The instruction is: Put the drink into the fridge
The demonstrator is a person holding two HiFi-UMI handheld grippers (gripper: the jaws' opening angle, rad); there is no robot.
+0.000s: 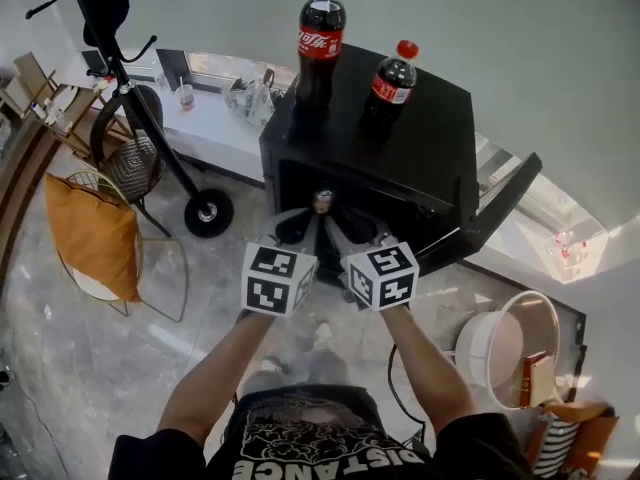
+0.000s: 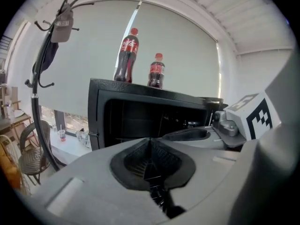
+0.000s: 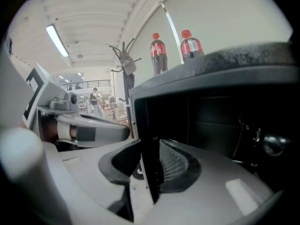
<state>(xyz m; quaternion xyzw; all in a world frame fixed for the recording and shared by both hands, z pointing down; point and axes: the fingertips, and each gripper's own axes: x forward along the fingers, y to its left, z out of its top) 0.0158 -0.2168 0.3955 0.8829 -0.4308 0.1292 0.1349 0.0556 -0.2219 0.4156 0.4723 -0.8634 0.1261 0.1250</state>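
**A:** Entry. Where did the drink stand relative to the fridge [image 1: 430, 138]?

**B:** On its top, not inside. I noted two cola bottles, both upright, long axis vertical. The taller bottle [image 1: 320, 28] stood by the fridge's left edge. The shorter bottle [image 1: 392, 78] stood to its right, nearer the middle of the top. The fridge door [image 1: 497, 206] hung open on the fridge's right side.

**A:** And the tongs?

**B:** Both were side by side in front of the fridge's opening, below its top, so the bottles lay up and ahead of them. Left gripper [image 2: 150, 161]: jaws together, nothing in them. Right gripper [image 3: 149, 168]: jaws a little apart, and I could make out nothing clamped between them.

**A:** Which hand was nearer?

**B:** My judgement: the right for the shorter bottle, the left for the taller. Either would need to open and come in level, across the upright axis, onto the body below the cap.
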